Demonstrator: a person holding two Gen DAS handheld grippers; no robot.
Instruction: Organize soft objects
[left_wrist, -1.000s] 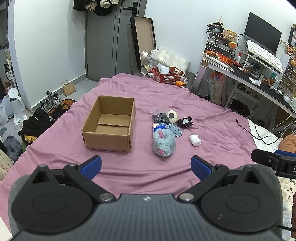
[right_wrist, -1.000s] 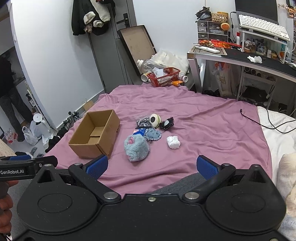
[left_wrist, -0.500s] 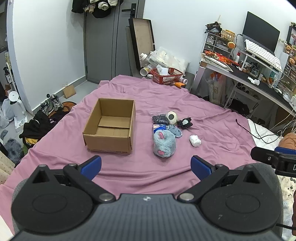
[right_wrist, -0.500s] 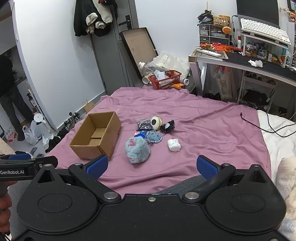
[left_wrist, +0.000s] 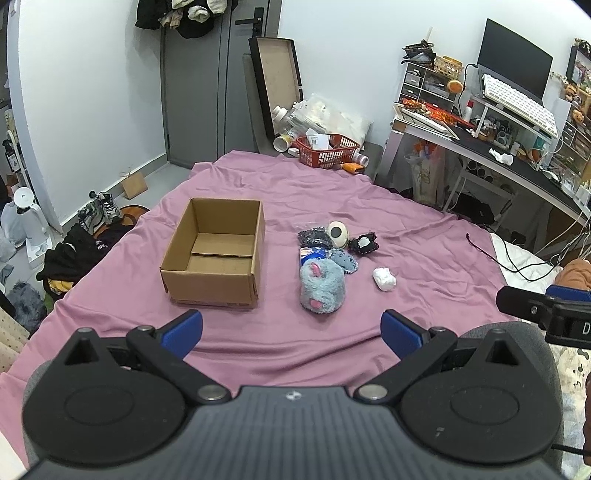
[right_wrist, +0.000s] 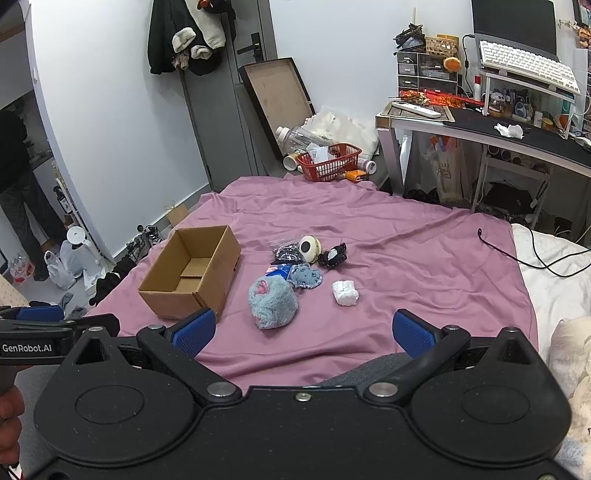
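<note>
Little had changed since a second earlier: the left gripper (left_wrist: 291, 328) and right gripper (right_wrist: 303, 332) stayed spread wide and empty above the purple bedsheet (left_wrist: 406, 221), while the fluffy grey-blue plush toy (left_wrist: 322, 286) lay just beside the open brown cardboard box (left_wrist: 218, 254)

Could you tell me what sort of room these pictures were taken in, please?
Most likely a lived-in bedroom that doubles as a study: a bed under a purple sheet, a cluttered desk with a keyboard, and clothes hanging by the door.
</note>
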